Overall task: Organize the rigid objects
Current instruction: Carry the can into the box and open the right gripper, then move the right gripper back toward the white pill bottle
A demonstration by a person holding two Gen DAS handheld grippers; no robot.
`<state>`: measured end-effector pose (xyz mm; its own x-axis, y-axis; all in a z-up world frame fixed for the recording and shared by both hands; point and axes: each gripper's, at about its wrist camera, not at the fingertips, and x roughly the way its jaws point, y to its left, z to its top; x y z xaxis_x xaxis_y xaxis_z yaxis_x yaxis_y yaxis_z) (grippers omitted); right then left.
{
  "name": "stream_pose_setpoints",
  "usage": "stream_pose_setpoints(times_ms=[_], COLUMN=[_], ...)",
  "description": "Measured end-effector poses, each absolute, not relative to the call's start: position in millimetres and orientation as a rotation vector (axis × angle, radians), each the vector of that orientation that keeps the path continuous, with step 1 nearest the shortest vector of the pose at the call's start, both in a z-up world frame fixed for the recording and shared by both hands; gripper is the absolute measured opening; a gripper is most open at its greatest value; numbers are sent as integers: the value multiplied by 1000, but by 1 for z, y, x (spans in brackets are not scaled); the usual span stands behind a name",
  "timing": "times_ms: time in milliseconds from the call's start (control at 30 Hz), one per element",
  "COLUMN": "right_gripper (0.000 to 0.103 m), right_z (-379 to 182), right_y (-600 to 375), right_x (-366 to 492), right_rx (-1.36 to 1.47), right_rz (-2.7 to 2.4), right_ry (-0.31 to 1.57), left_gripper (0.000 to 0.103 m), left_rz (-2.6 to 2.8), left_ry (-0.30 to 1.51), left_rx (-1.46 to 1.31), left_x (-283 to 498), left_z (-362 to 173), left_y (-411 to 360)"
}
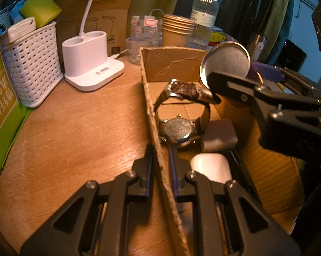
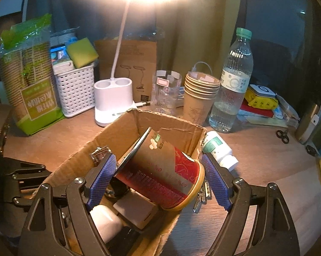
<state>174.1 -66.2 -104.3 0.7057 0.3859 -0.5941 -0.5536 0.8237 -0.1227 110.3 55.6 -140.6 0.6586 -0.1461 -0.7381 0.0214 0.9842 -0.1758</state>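
Note:
An open cardboard box [image 1: 173, 64] stands on the wooden table; it also shows in the right wrist view [image 2: 122, 132]. My left gripper [image 1: 161, 166] is shut on the box's left wall. Inside lie a wristwatch [image 1: 178, 128], a grey block [image 1: 220, 134] and a white rounded object [image 1: 211, 166]. A red and brown round can [image 2: 160, 170] with a metal end [image 1: 226, 61] lies tilted between my right gripper's [image 2: 160, 179] blue pads [image 2: 102, 177], over the box. The pads stand apart from the can's ends, so the right gripper is open.
A white pill bottle [image 2: 218, 149] and keys [image 2: 201, 198] lie beside the box's right wall. Behind stand a white lamp base [image 1: 90, 59], white basket [image 1: 32, 64], glass [image 2: 164, 91], stacked paper cups [image 2: 200, 93], water bottle [image 2: 233, 85] and green cup pack [image 2: 30, 79].

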Motion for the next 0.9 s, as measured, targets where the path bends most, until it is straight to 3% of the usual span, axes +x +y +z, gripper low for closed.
stream_pose_setpoints(times_ms=[300, 400, 900], right_gripper=[86, 94, 94], right_z=[-103, -102, -96], right_y=[-67, -68, -86], right_x=[172, 171, 171], right_rx=[-315, -322, -267], right_rz=[535, 534, 525], right_ry=[573, 558, 551], left_gripper=[16, 16, 16], left_rz=[-95, -95, -95], left_ry=[848, 847, 849], left_rx=[-157, -157, -157], left_x=[110, 110, 110], left_z=[-141, -141, -142], left_y=[56, 55, 54])
